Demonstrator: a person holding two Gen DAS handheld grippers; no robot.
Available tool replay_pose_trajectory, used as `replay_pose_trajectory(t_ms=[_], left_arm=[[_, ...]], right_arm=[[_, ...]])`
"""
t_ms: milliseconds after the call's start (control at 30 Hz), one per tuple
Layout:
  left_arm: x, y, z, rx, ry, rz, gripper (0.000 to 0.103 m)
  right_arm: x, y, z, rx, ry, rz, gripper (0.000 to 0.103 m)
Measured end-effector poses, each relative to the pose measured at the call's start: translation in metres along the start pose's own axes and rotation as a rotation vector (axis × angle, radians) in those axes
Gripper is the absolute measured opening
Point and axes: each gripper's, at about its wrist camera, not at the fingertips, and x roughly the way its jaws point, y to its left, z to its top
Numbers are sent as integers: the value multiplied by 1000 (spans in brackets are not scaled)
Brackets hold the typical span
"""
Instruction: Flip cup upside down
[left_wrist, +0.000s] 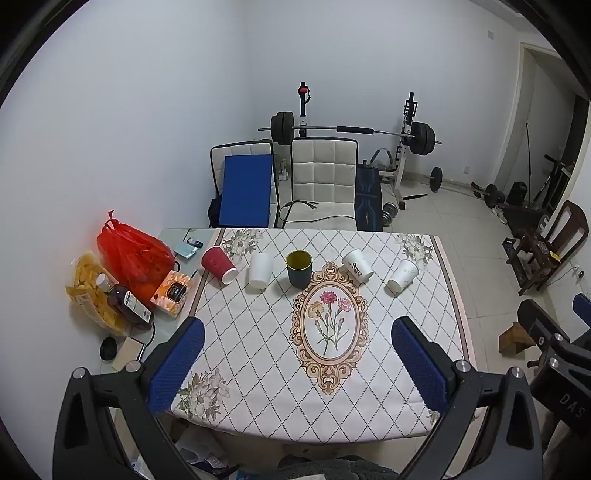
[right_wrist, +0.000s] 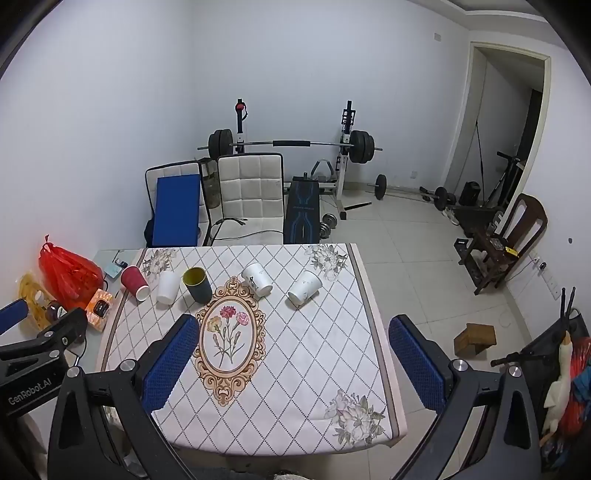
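Several cups stand in a row at the far side of the table. A dark cup with a yellow inside stands upright, mouth up. Left of it are a white cup and a red paper cup, both mouth down. Right of it are two white paper cups, mouth down. My left gripper is open and empty, high above the table's near part. My right gripper is open and empty, to its right.
The table carries a quilted flower cloth. At its left edge lie a red bag, a snack bag, a bottle and an orange box. Chairs and a barbell rack stand behind.
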Motion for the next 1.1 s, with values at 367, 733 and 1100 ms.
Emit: replay_pose_trajectory(t_ms=[367,733,1100], left_arm=[[0,0,0,0,-3,3,103],[0,0,0,2,-4,0,103],[0,0,-1,2,-5,1,103]], right_arm=[[1,0,0,1,-5,-7,103],[4,2,-5,5,-8,-8,103],[4,0,-6,13,-10,-5,103]])
